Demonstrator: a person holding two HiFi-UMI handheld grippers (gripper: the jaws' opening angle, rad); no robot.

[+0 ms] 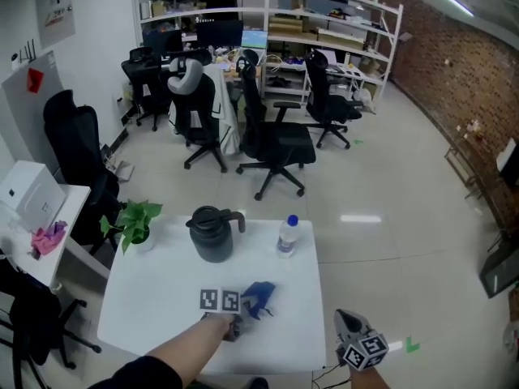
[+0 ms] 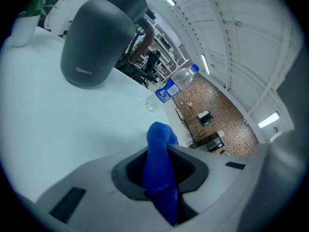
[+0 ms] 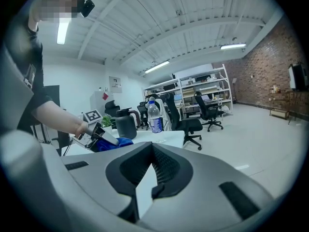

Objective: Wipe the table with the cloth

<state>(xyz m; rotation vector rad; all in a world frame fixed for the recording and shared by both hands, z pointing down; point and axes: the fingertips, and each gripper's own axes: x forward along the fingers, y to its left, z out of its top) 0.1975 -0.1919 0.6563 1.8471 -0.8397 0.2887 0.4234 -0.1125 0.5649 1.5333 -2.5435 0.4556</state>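
Observation:
A blue cloth [image 1: 259, 297] rests on the white table [image 1: 162, 298] near its front edge. My left gripper [image 1: 246, 308] is shut on it. In the left gripper view the cloth [image 2: 159, 153] is bunched upright between the two jaws of the left gripper [image 2: 158, 151], its top poking out past them. My right gripper [image 1: 345, 321] hangs off the table's front right corner, apart from the cloth. The right gripper view shows the right gripper [image 3: 152, 146] with its jaws together and nothing in them. The cloth [image 3: 118, 142] and left gripper [image 3: 96, 132] lie ahead to its left.
At the back of the table stand a dark jug [image 1: 212, 233], a water bottle [image 1: 286, 237] and a small green plant [image 1: 134, 224]. Office chairs [image 1: 276, 140] and shelving [image 1: 324, 31] fill the room beyond. A second white desk [image 1: 49, 217] stands at the left.

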